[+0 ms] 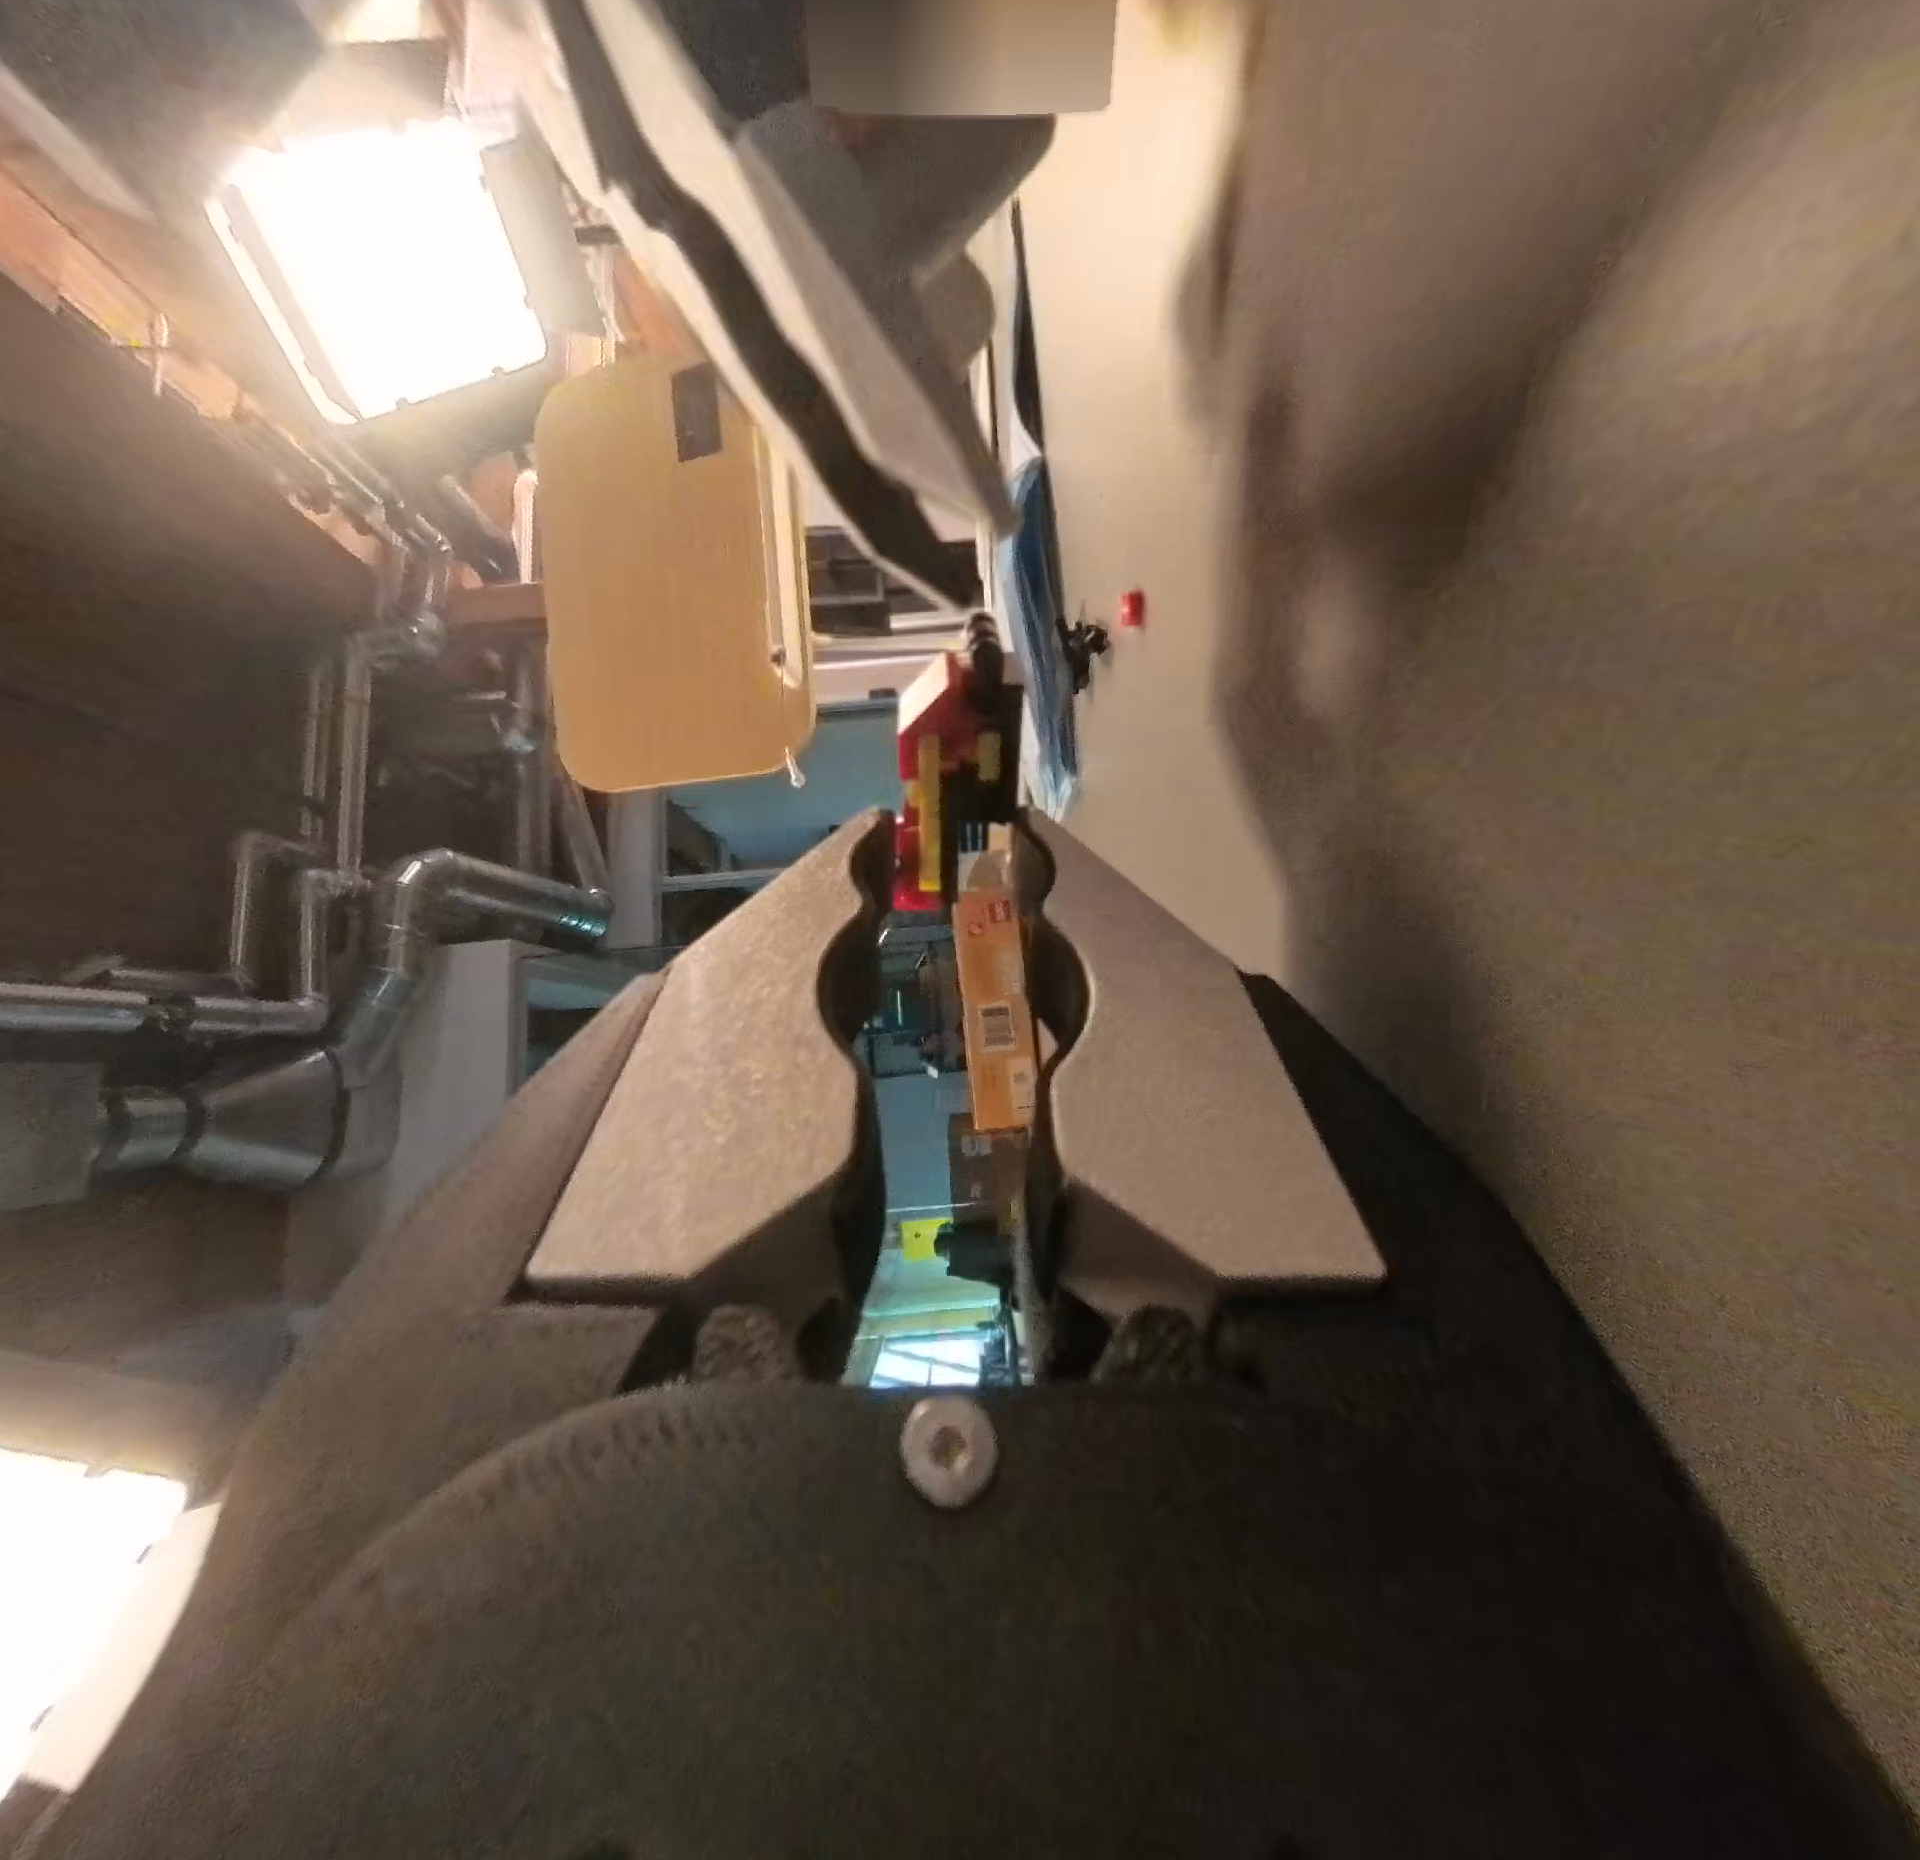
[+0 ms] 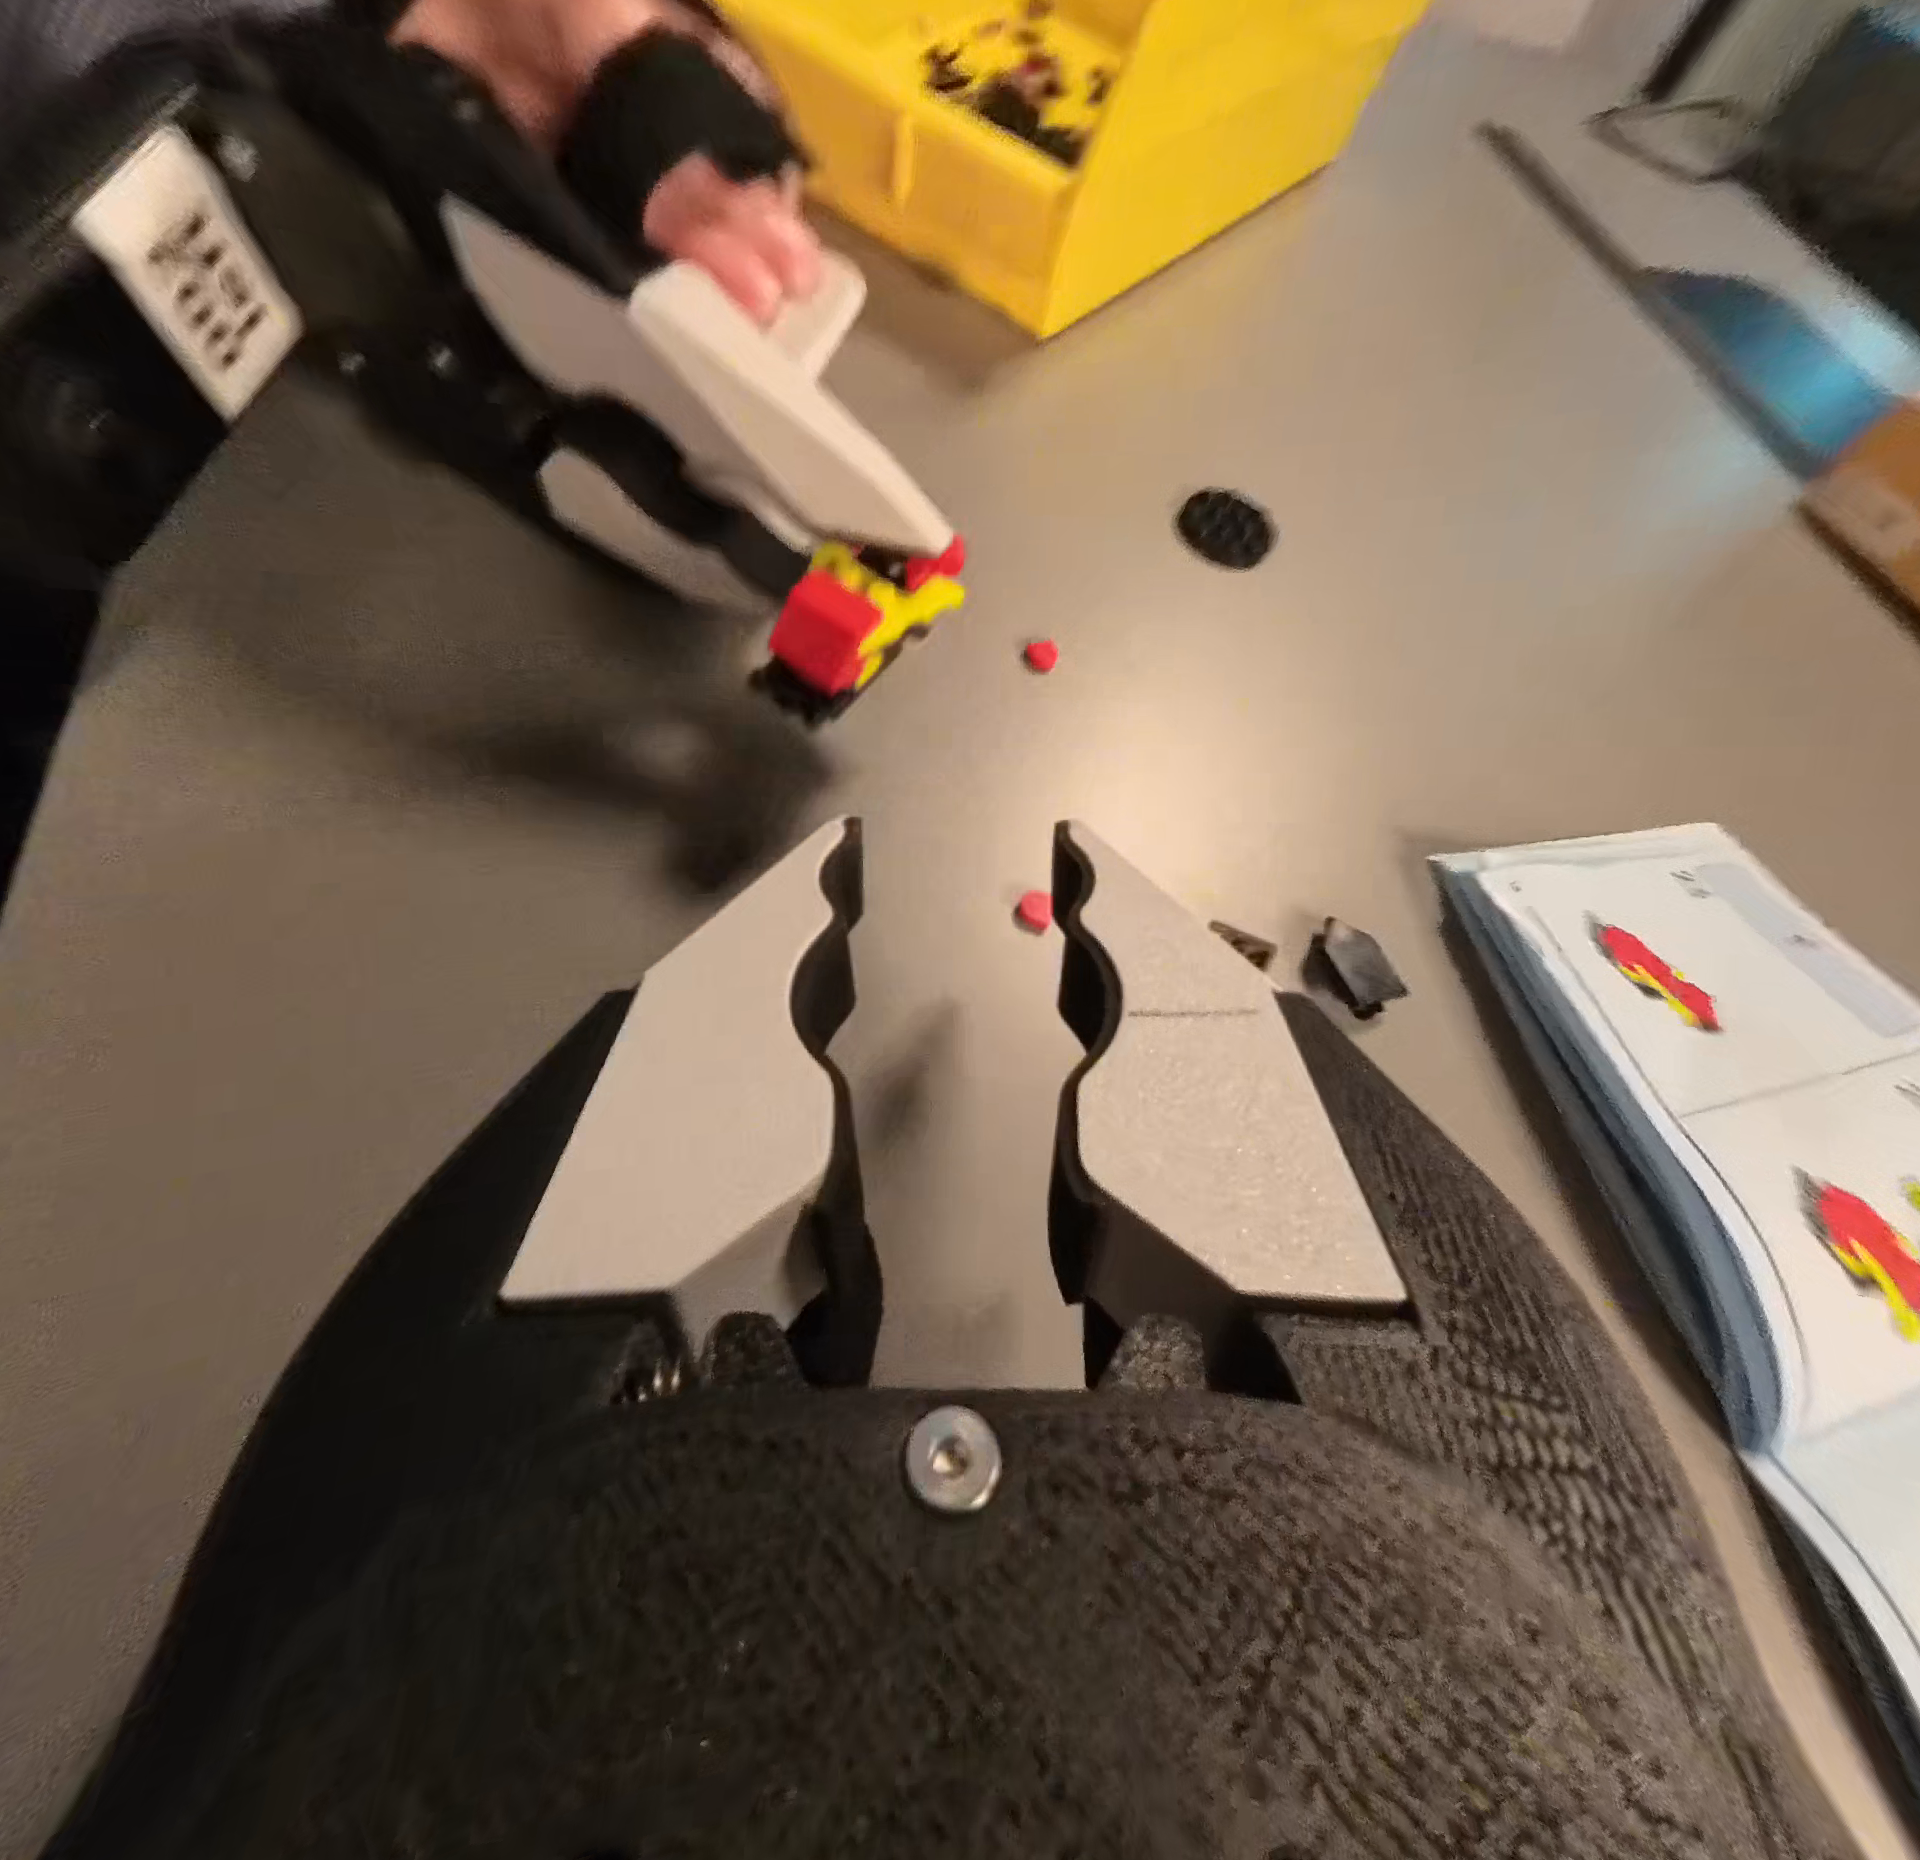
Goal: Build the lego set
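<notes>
The red, yellow and black lego model point(image 1: 940, 771) sits between the tips of my left gripper point(image 1: 948, 834), which is shut on it. The view is rolled sideways, so the table point(image 1: 1558, 875) stands on the right. In the right wrist view the left gripper point(image 2: 883, 574) holds the model point(image 2: 831, 626) low over the table, blurred. My right gripper point(image 2: 956, 834) is open and empty above the table. A small red piece point(image 2: 1032, 911) lies by its right fingertip. Another red piece point(image 2: 1039, 655) lies farther off, near the model.
A yellow bin point(image 2: 1195, 169) with loose pieces stands at the back. An open instruction booklet point(image 2: 1714, 1135) lies at the right. Two black pieces point(image 2: 1351, 963) lie beside it. A round black grommet point(image 2: 1226, 527) is in the table. An orange box point(image 1: 997, 1010) shows beyond the left fingers. The gap from one gripper's tips to the other's is roughly 5 cm. My left gripper's tips are some 5 cm from the red piece point(image 2: 1039, 655).
</notes>
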`<action>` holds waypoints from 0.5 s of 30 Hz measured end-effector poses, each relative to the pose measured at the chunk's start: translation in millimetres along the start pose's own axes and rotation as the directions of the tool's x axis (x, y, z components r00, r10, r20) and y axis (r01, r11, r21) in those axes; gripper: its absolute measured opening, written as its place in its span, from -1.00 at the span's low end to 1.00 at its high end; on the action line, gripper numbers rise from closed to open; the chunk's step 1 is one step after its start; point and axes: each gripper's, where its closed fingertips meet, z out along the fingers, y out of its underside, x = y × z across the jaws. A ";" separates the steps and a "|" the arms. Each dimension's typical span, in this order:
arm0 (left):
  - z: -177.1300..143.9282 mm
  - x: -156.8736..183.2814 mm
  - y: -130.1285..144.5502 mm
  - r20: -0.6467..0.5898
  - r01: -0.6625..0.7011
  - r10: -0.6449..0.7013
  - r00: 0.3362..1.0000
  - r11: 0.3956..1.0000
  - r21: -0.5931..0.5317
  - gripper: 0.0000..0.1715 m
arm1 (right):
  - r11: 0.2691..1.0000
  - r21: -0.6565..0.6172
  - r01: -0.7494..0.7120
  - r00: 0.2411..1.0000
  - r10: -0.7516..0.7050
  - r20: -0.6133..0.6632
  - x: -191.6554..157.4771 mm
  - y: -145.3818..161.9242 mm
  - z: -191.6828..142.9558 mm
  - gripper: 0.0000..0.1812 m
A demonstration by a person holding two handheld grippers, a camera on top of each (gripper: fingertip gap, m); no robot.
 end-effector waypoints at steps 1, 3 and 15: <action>0.2 0.8 2.4 -0.005 0.005 -0.005 1.000 1.000 0.007 -0.76 | 1.000 -0.005 0.012 0.996 -0.012 0.084 -2.4 5.3 2.2 -0.65; 0.1 3.6 1.5 -0.028 0.030 -0.029 0.999 0.998 0.046 -0.75 | 0.998 -0.048 0.045 0.982 -0.036 0.186 0.8 16.7 7.3 -0.71; 3.4 6.3 -6.4 -0.049 0.045 -0.037 0.998 0.986 0.163 -0.75 | 0.946 0.028 0.322 0.788 -0.284 0.546 4.4 26.0 17.8 -0.70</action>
